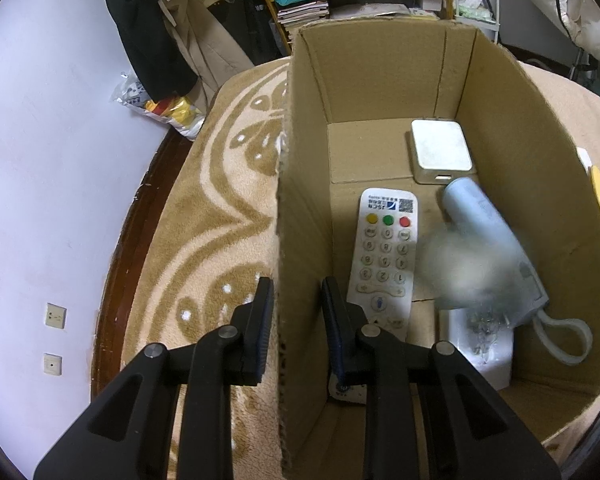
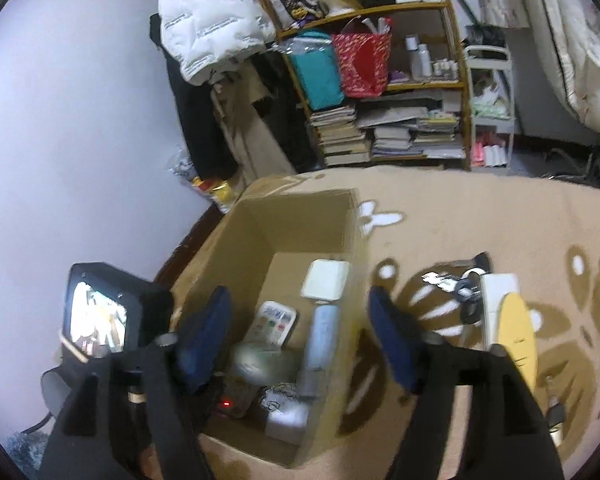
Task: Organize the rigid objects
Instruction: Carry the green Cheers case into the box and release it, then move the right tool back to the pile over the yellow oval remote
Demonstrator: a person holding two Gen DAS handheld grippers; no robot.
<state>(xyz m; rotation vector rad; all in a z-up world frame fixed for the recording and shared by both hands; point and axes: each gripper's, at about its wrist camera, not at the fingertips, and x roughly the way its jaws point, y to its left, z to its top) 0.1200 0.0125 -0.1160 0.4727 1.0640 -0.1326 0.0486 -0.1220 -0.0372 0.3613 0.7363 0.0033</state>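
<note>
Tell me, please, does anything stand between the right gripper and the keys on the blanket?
Nothing visible does. The right gripper hangs open over the box, and the keys lie in the open beyond the box's right wall.

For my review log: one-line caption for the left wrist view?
Left gripper straddles the cardboard box wall; inside lie a white remote, a square white device and a pale blue tube.
</note>
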